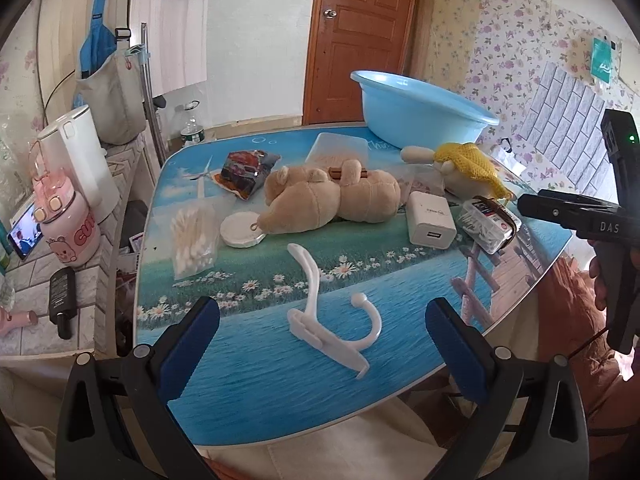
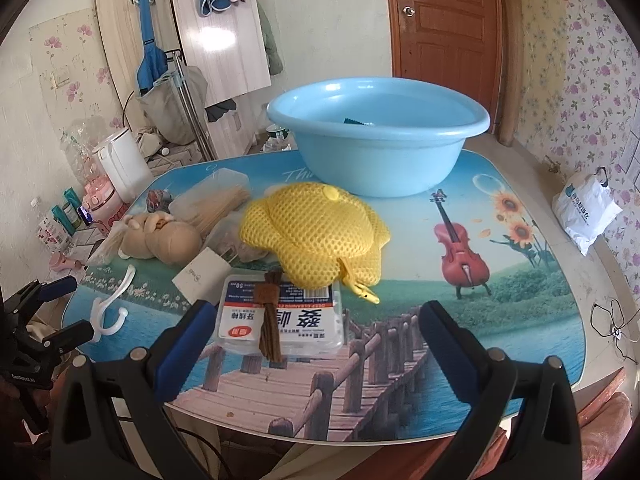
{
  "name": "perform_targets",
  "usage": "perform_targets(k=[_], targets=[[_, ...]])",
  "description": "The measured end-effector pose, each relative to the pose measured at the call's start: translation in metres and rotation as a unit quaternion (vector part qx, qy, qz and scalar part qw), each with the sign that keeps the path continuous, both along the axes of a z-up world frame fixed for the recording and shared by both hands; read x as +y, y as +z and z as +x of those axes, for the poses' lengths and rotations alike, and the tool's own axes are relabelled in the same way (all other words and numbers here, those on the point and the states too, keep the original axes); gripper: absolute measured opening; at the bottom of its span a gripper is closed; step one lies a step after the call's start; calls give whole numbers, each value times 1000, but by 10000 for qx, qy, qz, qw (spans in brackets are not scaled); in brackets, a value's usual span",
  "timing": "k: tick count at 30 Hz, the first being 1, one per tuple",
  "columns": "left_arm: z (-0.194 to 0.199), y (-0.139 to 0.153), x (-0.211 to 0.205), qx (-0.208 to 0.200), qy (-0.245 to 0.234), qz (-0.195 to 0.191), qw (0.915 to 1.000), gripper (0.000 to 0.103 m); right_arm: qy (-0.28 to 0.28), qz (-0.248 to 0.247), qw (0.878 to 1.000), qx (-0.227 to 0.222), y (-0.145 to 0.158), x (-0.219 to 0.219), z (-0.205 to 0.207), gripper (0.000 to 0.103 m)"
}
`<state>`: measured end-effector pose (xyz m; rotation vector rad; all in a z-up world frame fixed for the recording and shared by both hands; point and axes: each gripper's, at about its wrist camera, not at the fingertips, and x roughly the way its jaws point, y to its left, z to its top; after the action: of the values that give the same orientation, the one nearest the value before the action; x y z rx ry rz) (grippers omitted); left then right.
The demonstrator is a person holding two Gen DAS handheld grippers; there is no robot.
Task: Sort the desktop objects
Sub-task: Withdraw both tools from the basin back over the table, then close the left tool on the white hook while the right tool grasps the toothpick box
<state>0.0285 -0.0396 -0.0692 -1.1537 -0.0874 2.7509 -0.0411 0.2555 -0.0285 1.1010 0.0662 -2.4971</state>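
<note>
Both tongs gape empty: left tongs [image 1: 322,344] frame the white hook [image 1: 334,320]; right tongs [image 2: 316,340] face the floss-pick box [image 2: 280,316]; probably pinch the hook's flat base, then the basin [image 2: 376,144].

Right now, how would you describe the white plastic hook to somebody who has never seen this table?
Find the table with the printed lake scene and look at its near edge, in front of the beige plush toy. The white hook lies there alone on the blue water print, between the open fingers of the left gripper. Only it has two curved prongs.
</note>
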Motion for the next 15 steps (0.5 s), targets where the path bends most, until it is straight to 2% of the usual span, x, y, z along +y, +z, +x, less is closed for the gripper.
perform_targets(k=[7,13,14,15], targets=[[-13,-17,14,-264,-63,-138,9995,103,289,173,9994,-72,-12,-24,2,103],[-20,-23,24,-316,-205,-117,9992,102,209,201,9986,-438,-28,-27,-10,103],[-19,-23,25,-271,-193,-113,9994,95,202,222,9986,-446,-29,-27,-11,103],[-19,-22,25,-221,-196,-117,9995,81,206,229,9986,-423,-30,-26,-10,103]])
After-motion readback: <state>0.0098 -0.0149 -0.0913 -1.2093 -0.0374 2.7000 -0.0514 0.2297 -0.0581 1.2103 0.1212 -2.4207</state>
